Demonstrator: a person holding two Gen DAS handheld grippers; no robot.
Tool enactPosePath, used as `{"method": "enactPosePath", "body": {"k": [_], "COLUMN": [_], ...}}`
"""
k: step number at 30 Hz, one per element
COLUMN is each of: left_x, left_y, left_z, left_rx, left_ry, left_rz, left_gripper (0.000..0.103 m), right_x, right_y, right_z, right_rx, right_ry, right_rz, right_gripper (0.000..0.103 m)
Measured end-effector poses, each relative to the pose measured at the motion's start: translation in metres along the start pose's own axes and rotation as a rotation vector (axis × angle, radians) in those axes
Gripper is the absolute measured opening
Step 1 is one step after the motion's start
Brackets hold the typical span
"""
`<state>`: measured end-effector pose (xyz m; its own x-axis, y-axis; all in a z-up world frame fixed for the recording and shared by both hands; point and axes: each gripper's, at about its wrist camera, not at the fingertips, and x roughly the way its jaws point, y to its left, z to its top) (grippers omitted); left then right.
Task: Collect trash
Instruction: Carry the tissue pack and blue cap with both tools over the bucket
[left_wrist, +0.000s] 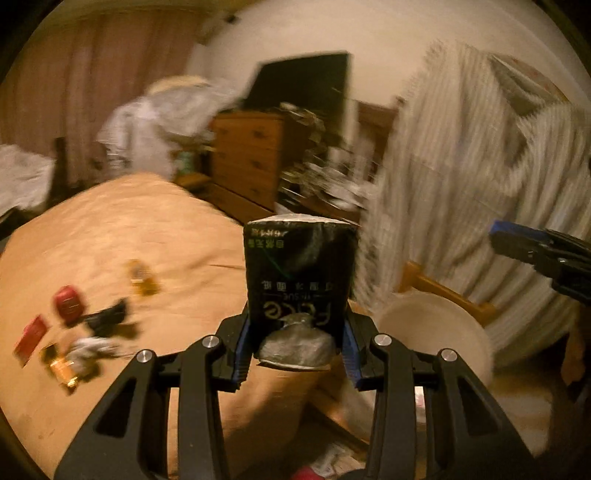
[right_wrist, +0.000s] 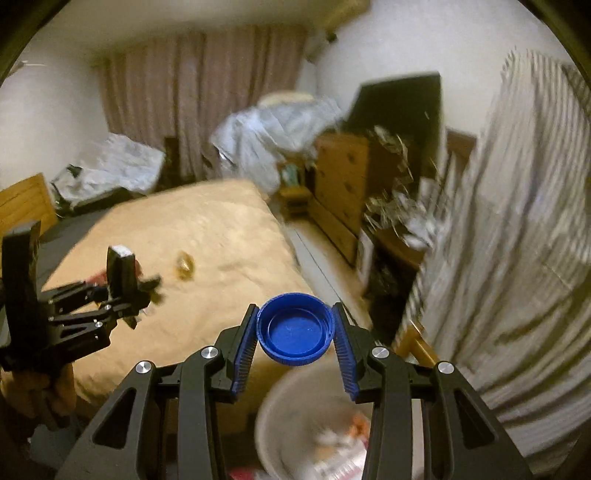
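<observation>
Blue plastic bottle cap (right_wrist: 295, 330), open side facing the camera, pinched at its rim between the ribbed pads of the right gripper (right_wrist: 295, 332); it hangs above the near lip of a pale round bin (right_wrist: 273, 413) on the floor at the bed's corner, with crumpled paper and wrappers already inside. Left gripper (left_wrist: 295, 343) is clamped on a black tissue packet (left_wrist: 299, 273), held upright, its grey crumpled end bulging out toward the camera between the jaws. Printing on the packet reads upside down: "TISSUE" can be made out, a larger logo below it is too distorted to read surely, and there are lines of Chinese characters I cannot make out. From the left wrist view the bin rim (left_wrist: 436, 314) lies to the right and lower than the packet. Judged step: carrying both finds to the bin, mid-transit (background smeared). The cap looks nearly placed; the next move calls for opening the right jaws once it sits over the bin's mouth, then swinging the packet right and doing the same. More litter waits on the tan bedspread (left_wrist: 110, 229): red wrappers (left_wrist: 68, 301), gold foil pieces (left_wrist: 142, 277), a dark scrap (left_wrist: 107, 317).
</observation>
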<state>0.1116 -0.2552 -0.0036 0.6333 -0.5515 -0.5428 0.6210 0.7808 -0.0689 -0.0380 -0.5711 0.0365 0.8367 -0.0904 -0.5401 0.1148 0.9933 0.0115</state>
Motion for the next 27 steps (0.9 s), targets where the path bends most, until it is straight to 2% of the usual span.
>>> {"method": "enactPosePath", "body": {"k": [2, 3, 5, 6, 13, 16, 21, 27], "left_x": [0.014, 0.028, 0.042, 0.055, 0.117, 0.138, 0.162, 0.173], "left_y": [-0.019, -0.034, -0.052, -0.066, -0.11, -0.119, -0.125, -0.13], "left_z": [0.001, 0.003, 0.001, 0.0, -0.02, -0.028, -0.033, -0.034], "left_rx": [0.033, 0.069, 0.104, 0.134, 0.234, 0.268, 0.292, 0.299], "left_ry": [0.04, 0.091, 0.126, 0.178, 0.369, 0.435, 0.514, 0.531], "left_rz": [-0.046, -0.087, -0.116, -0.156, -0.219, -0.234, -0.254, -0.248], "left_gripper": [0.038, 0.038, 0.038, 0.038, 0.038, 0.038, 0.038, 0.038], "right_x": [0.003, 0.005, 0.012, 0.017, 0.064, 0.082, 0.097, 0.107], "right_y": [-0.023, -0.036, -0.058, -0.069, -0.122, -0.134, -0.138, -0.145], "right_z": [-0.007, -0.01, -0.017, -0.022, -0.05, -0.062, -0.079, -0.082], "right_rx": [0.006, 0.009, 0.029, 0.044, 0.142, 0.17, 0.175, 0.187], "right_ry": [0.059, 0.093, 0.163, 0.198, 0.395, 0.45, 0.494, 0.499], "right_rz": [-0.018, -0.024, -0.021, -0.02, 0.036, 0.049, 0.052, 0.058], "right_gripper": [0.041, 0.041, 0.041, 0.041, 0.041, 0.041, 0.041, 0.041]}}
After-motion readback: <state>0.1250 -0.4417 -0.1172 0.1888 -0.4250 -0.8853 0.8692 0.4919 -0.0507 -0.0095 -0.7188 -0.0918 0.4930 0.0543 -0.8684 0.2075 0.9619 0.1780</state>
